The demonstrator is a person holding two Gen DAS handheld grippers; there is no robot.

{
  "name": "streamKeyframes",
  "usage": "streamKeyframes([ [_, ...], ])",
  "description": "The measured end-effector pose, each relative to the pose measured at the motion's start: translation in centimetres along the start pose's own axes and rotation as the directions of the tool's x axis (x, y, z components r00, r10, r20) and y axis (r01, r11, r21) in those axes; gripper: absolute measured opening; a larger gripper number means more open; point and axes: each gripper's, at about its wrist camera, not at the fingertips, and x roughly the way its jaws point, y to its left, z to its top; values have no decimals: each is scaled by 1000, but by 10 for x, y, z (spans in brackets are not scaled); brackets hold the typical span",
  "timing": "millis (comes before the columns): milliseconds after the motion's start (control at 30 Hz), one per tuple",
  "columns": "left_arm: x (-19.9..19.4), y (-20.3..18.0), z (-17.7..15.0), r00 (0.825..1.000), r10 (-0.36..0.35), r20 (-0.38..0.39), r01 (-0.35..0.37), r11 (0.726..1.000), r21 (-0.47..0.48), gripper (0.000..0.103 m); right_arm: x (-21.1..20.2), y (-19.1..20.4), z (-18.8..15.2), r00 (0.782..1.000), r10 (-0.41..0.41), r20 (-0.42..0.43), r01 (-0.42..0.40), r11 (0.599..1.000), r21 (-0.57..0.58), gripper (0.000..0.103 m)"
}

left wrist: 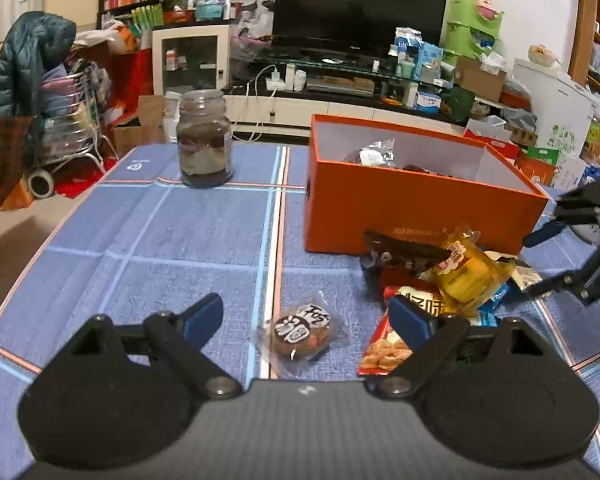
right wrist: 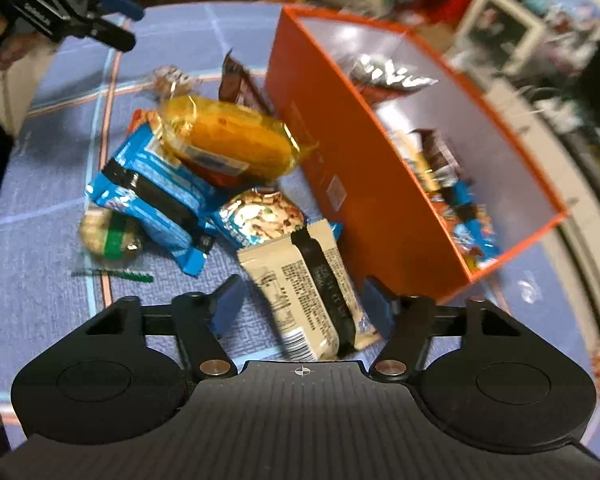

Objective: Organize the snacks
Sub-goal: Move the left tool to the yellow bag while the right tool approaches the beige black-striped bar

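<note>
**Left wrist and right wrist views: both grippers poised over loose snacks beside the collecting box**

Left wrist view, left to right: a dark glass jar (left wrist: 204, 140) stood upright toward the far left of the blue checked tablecloth (left wrist: 160, 240), well apart from the snacks and seemingly no part of the sorting. The left gripper (left wrist: 306, 320) hung with its fingers spread wide and nothing held; a round wrapped cake (left wrist: 304, 332) lay alone on the cloth between the two blue pads, untouched, which suggests it was the next item lined up for pickup. To its right lay a red snack packet (left wrist: 384, 352), partly under the right-hand pad, and behind it a heap topped by a yellow wrapped cake (left wrist: 468, 272), touching the near wall of the orange box (left wrist: 420, 208). The box stood open-topped toward the far right of the cloth, already holding several packets, so it was evidently the destination. The right gripper (left wrist: 540, 264) entered at the right edge.

Right wrist view, left to right: the left gripper appeared at the top left corner. A blue packet (right wrist: 152, 200) and the yellow cake leaned on one another in the heap. The right gripper (right wrist: 300, 304) was partly open, and a beige packet (right wrist: 300, 292) lay between its pads; motion blur hid whether the pads pressed it, though gaps seemed visible on both sides. The box's long wall ran just beside this packet, keeping the transfer short.
</note>
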Motion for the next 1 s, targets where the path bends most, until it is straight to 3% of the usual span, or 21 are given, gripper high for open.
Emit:
streamKeyframes([
  [67, 6, 0, -1, 1000, 5, -20, -5, 1000, 3, 90, 9, -10, -1, 998, 51, -28, -51, 999, -12, 57],
  [200, 15, 9, -2, 998, 14, -58, -15, 1000, -16, 90, 27, -28, -9, 991, 119, -58, -118, 993, 16, 56],
  [333, 15, 15, -2, 998, 26, -54, -28, 999, -37, 90, 36, -34, -17, 987, 159, -34, -153, 980, 127, 54],
  [400, 14, 15, -1, 998, 42, -50, -45, 998, -47, 90, 35, -31, -19, 993, 114, -30, -106, 974, 201, 52],
  [467, 13, 14, 2, 998, 23, -52, -26, 997, -67, 90, 31, -22, -22, 997, 50, -52, -30, 943, 330, 50],
  [533, 11, 9, 4, 999, -6, -54, 2, 997, -72, 90, 23, -13, -28, 994, -38, -101, 84, 857, 508, 50],
  [567, 10, 4, 5, 999, -13, -50, 10, 998, -68, 90, 16, -5, -34, 989, -81, -121, 138, 780, 611, 51],
  [600, 9, -1, 6, 999, -25, -46, 22, 998, -60, 90, 9, 4, -40, 988, -101, -119, 155, 728, 667, 51],
  [667, 6, -11, 7, 998, -57, -36, 56, 998, -36, 90, -1, 29, -47, 986, -134, -96, 162, 682, 713, 51],
  [767, 3, -23, 8, 997, -77, -26, 76, 997, -29, 90, -8, 61, -53, 970, -218, -110, 229, 649, 726, 62],
  [867, 1, -29, 8, 994, -105, -18, 104, 994, -29, 90, -26, 74, -58, 963, -264, -47, 204, 606, 769, 75],
  [1000, 0, -36, 14, 993, -121, 8, 121, 993, -9, 90, -30, 82, -44, 937, -346, -45, 270, 634, 724, 81],
])
